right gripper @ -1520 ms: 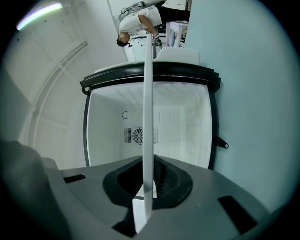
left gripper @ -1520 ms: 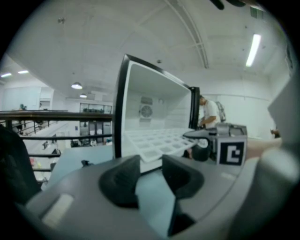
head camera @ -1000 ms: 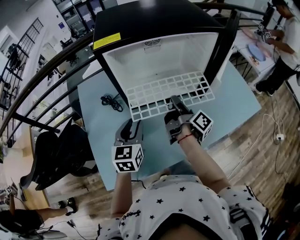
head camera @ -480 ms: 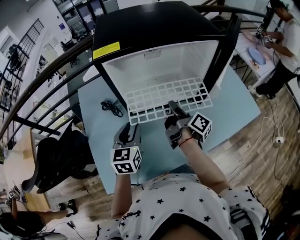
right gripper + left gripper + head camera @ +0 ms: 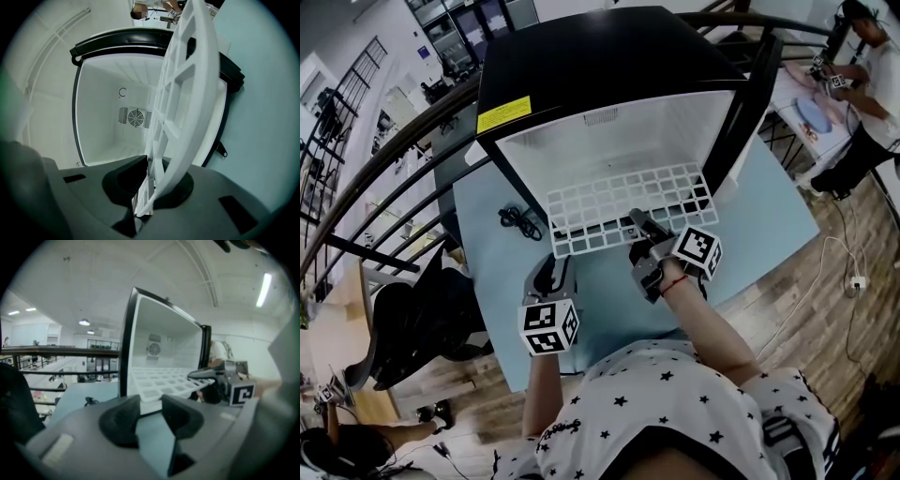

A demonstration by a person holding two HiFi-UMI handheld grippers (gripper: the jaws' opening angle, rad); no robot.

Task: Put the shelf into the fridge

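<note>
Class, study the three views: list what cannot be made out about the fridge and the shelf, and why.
- Yellow label on the black mini fridge: print too small, head view.
- White plastic grid shelf: far end cut off by the top edge, right gripper view.
- One side of the fridge interior: behind the shelf, right gripper view.

right gripper [image 5: 637, 225] holding white shelf [image 5: 623, 204] at open fridge [image 5: 600, 56], left gripper [image 5: 555, 268] near its corner
</note>
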